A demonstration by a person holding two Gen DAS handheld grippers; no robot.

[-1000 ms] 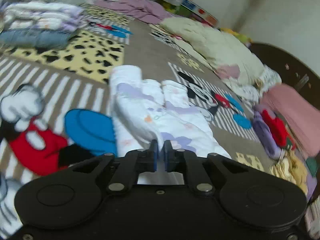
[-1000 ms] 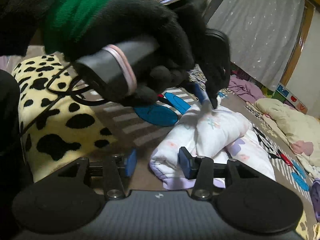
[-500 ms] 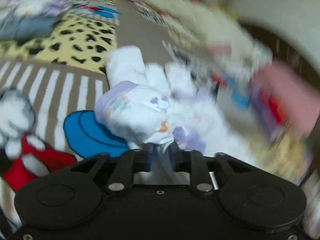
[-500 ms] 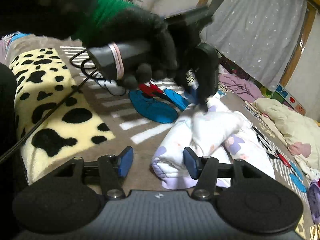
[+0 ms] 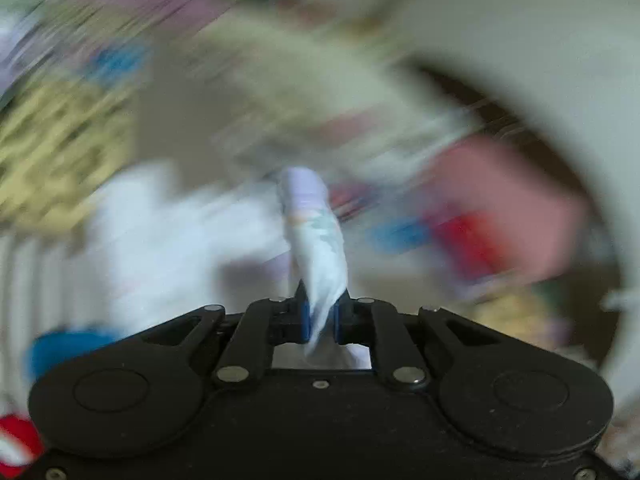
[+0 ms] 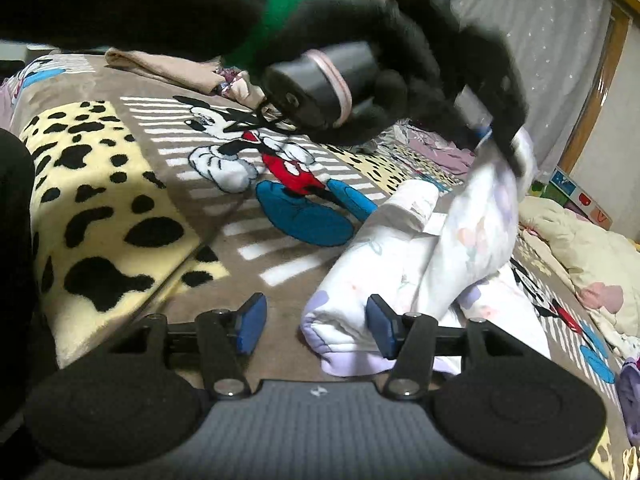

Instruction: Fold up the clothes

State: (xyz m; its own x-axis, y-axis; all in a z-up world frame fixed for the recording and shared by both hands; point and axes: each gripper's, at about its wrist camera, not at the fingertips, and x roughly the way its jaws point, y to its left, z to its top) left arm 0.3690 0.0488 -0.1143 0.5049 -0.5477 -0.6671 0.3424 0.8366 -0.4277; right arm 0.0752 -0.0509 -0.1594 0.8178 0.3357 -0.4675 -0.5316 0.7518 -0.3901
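Observation:
A white garment with pastel print and lilac cuffs lies on the cartoon-print blanket. My left gripper is shut on one end of the garment and holds it lifted; in the right wrist view the left gripper is up at the right, held by a black-gloved hand. The left wrist view is heavily blurred. My right gripper is open and empty, low over the blanket, its right finger beside the garment's lilac cuff.
A folded beige cloth lies at the back. A cream quilt and more clothes lie at the right. A pink cloth shows blurred in the left wrist view. A grey curtain hangs behind.
My left gripper has lifted the garment's end up and to the right, stretching the cloth off the blanket. The right gripper has stayed open, shifting slightly.

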